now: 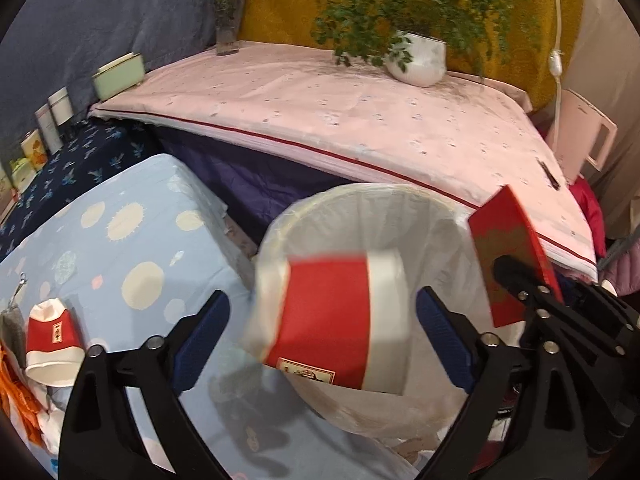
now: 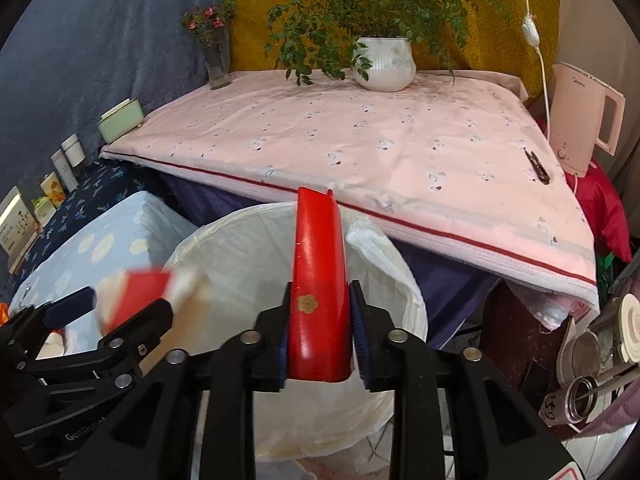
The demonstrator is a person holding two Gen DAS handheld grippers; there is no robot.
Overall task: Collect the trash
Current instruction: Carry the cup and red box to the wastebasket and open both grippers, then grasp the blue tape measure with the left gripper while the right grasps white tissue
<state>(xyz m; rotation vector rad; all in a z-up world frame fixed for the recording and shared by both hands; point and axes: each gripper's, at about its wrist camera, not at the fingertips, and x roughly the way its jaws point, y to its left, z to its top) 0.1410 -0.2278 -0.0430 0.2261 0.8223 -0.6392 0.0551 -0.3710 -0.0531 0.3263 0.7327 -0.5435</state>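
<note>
Both hands are working over the round bin lined with a white plastic bag (image 1: 436, 216), which is standing on the floor between the surface draped in light-blue spotted cloth (image 1: 132, 240) and the higher surface under pink patterned cloth (image 1: 360, 120), so that trash can be dropped straight in. The left gripper (image 1: 322, 340) is showing its fingers spread wide, clear of the red-and-white paper cup (image 1: 328, 320), which is blurring in the gap between them above the bin's mouth; it looks to be falling free, though the blur is making contact hard to rule out. The right gripper (image 2: 319, 340) is keeping the flat red paper packet with a gold flower mark (image 2: 318, 280) between its blue pads (image 2: 357, 332), fingers partly open; the left pad seems to be touching it, while a thin gap is showing on the right, so the grip is probably loosening. A second red-and-white paper cup (image 1: 52, 344) is lying on its side on the blue cloth, waiting. The bin's bottom is hidden, and the orange litter (image 1: 16, 392) at the left edge is cut off.
</note>
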